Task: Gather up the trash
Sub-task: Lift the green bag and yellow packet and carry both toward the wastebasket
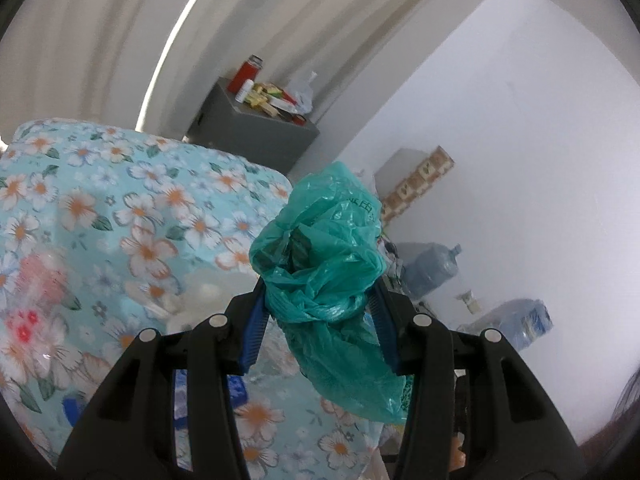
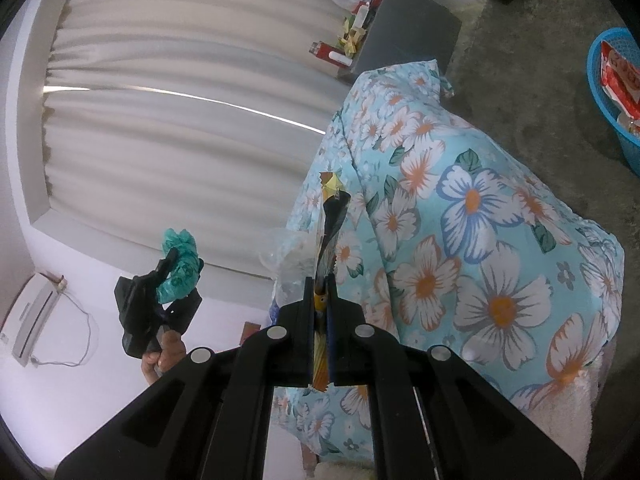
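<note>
My left gripper (image 1: 320, 300) is shut on a crumpled teal plastic bag (image 1: 324, 264), which bulges above the blue pads and hangs down below them. The right wrist view shows the same gripper (image 2: 176, 264) from the side, held up in a hand (image 2: 164, 354) with the teal bag (image 2: 180, 268) in it. My right gripper (image 2: 320, 280) is shut on a flat yellow and dark snack wrapper (image 2: 330, 216) that sticks up edge-on between the pads. Both are held over a bed with a light blue flowered cover (image 2: 460, 260).
A grey cabinet (image 1: 256, 132) with a red flask, bottles and packets stands past the bed by the white curtain. Large water bottles (image 1: 432, 268) sit along the white wall. A blue basket (image 2: 616, 92) with red packets stands on the dark floor.
</note>
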Motion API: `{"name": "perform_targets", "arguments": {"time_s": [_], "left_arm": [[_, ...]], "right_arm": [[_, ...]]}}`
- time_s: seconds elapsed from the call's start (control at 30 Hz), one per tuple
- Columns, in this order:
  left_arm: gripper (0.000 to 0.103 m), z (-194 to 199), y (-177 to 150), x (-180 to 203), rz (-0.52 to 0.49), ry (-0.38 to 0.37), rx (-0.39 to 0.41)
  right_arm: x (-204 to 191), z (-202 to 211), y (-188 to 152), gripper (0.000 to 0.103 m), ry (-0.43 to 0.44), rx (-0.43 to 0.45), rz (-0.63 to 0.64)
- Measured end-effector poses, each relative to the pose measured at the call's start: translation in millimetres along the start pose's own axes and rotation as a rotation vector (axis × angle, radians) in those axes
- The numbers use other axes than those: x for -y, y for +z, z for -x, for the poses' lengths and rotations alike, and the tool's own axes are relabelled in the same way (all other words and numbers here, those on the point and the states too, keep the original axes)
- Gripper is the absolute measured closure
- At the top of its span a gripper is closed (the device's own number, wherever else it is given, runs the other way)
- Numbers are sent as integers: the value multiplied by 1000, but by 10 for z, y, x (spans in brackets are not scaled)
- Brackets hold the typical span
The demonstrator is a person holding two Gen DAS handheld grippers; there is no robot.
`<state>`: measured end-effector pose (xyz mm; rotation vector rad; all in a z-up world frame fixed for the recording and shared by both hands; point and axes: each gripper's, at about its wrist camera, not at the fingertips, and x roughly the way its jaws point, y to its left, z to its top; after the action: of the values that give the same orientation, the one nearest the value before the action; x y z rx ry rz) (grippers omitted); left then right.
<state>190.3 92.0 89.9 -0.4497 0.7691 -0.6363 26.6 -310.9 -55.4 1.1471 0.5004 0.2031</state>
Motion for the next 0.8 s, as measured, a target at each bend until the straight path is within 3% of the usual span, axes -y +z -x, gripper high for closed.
{"name": "perform_targets", "arguments": {"time_s": [0.47, 0.8], "left_arm": [[59, -498, -169, 390, -91, -22, -84], [59, -1041, -255, 863, -173, -60, -161]], "right_arm": [[97, 102, 18, 98, 27, 24, -14], [220, 416, 116, 98, 56, 103, -29]]}}
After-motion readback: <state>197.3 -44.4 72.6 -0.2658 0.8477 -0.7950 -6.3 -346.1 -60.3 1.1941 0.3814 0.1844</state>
